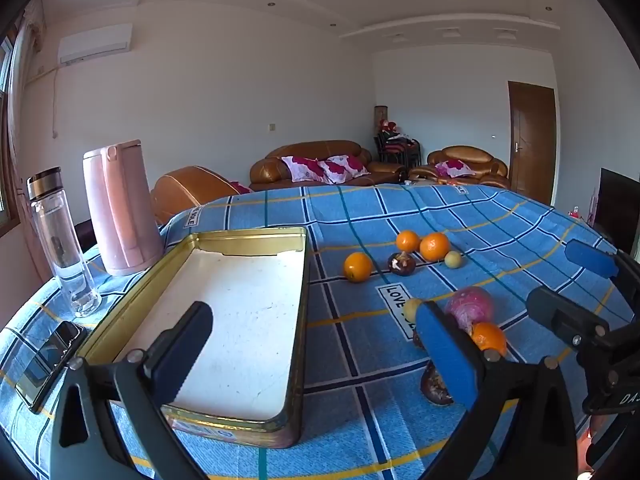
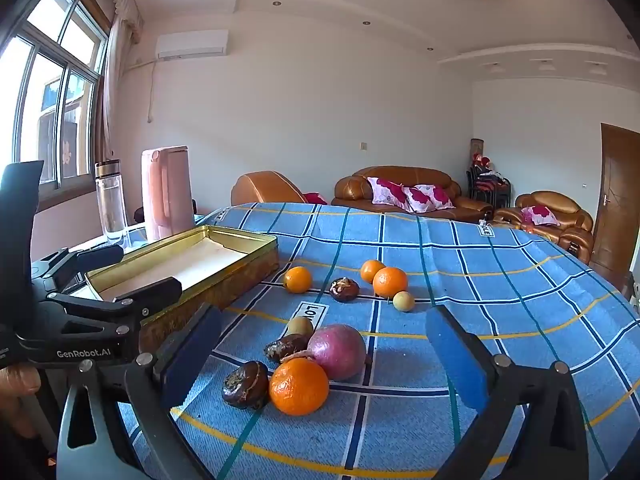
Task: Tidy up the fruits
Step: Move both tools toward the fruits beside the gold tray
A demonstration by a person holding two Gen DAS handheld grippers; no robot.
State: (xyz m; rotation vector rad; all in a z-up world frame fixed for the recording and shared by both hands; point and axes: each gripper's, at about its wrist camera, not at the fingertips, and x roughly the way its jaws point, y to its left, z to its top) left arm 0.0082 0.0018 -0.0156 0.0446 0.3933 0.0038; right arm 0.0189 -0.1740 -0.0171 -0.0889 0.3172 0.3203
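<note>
- My left hand-held gripper hangs over the bench with its two blue-padded fingers spread wide apart and nothing between the pads; it tilts a little downward.
- Its left finger sits over the open gold-rimmed tin, whose pale floor holds no fruit.
- My right hand-held gripper is likewise spread wide and grips nothing; it hangs over the nearer cluster of fruit without touching it.
- In the right wrist view that near cluster is a large orange, a dark brown fruit touching its left side, a pink-purple round fruit just behind it, another dark brown piece to the left of that, and a small yellowish fruit farther back.
- Farther along the blue checked cloth lies a second group: a lone orange, a dark brown fruit with a pale top, two oranges touching each other, and a small pale-yellow fruit just beside them.
- All the fruit lies on the cloth to the right of the tin.
- Behind the tin stand a pink jug and a clear bottle; a phone lies flat near the tin's left edge.
- Part of my hand shows at the left edge of the right wrist view.
</note>
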